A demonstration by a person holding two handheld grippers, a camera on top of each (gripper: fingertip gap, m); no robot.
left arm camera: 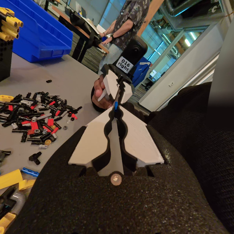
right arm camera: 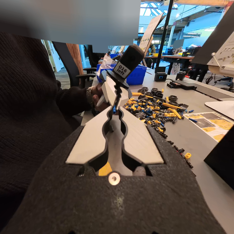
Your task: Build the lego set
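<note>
Clearly, both tools meet in the air above the table [left arm camera: 70, 76], tip to tip, with one small blue pin [left arm camera: 116, 106] between them.

At the far left of the left wrist view stands a blue bin [left arm camera: 41, 38], and before it lies a loose heap of black, red and grey pins [left arm camera: 35, 117]. They are spread flat, I think so that single pieces are easy to see and pick out. Some yellow parts [left arm camera: 11, 177] lie nearer to the camera.

Further right, the left hand-held gripper [left arm camera: 115, 109] has its two white fingers almost together at the tips, and the blue pin sits pinched there. The pin stands roughly upright, with one end free above the fingertips. Opposite it comes the right hand-held gripper [left arm camera: 118, 101], carried by a hand [left arm camera: 100, 96] on its grip; its fingers are nearly together around the free end of the same pin. Whether they really press on it, I cannot tell from this view.

In the right wrist view the right hand-held gripper [right arm camera: 115, 108] shows a narrow gap at its tips, and the blue pin [right arm camera: 114, 109] is in this gap, touching the left finger. The left hand-held gripper [right arm camera: 115, 104] holds the pin's other end. To the right lie a pile of yellow, blue and black parts [right arm camera: 155, 110] and a printed sheet [right arm camera: 207, 122].
</note>
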